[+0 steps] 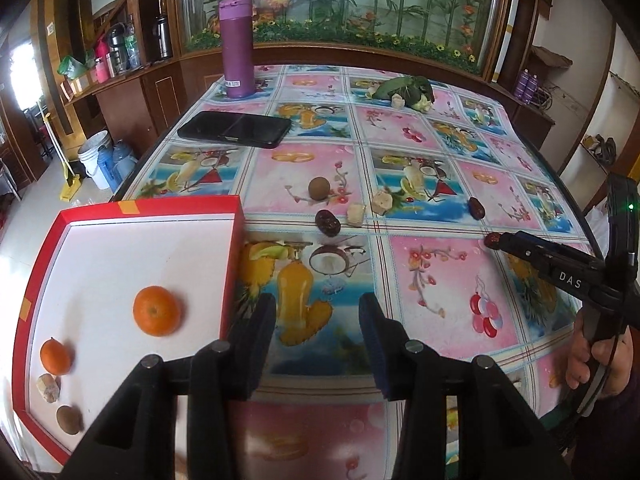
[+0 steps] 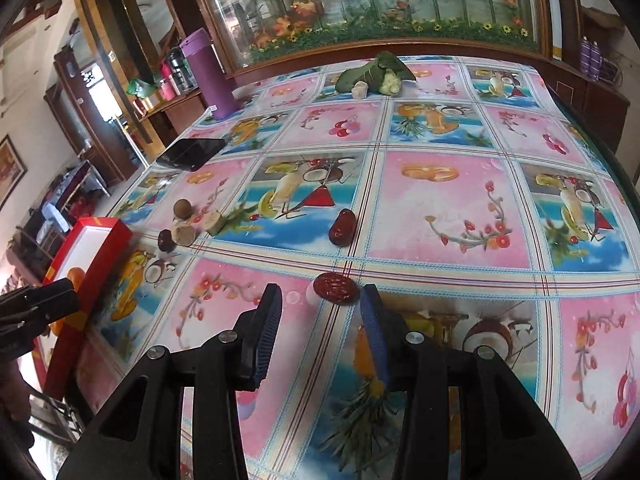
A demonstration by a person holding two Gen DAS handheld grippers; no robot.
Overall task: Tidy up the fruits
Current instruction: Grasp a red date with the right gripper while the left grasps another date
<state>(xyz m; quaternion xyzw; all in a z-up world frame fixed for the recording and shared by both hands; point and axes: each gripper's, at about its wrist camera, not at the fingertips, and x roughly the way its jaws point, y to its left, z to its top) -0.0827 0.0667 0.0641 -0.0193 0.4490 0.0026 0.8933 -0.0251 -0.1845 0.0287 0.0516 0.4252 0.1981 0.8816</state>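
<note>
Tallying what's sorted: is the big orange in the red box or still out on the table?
In. The big orange rests on the white floor of the red box, inside its walls.

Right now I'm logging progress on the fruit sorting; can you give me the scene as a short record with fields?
box: red box, open, at table's left edge
in box: two oranges, a brown round fruit, a pale chunk
left claw: open, empty
right claw: open, at a red date
loose: two more dates, brown fruit
</note>
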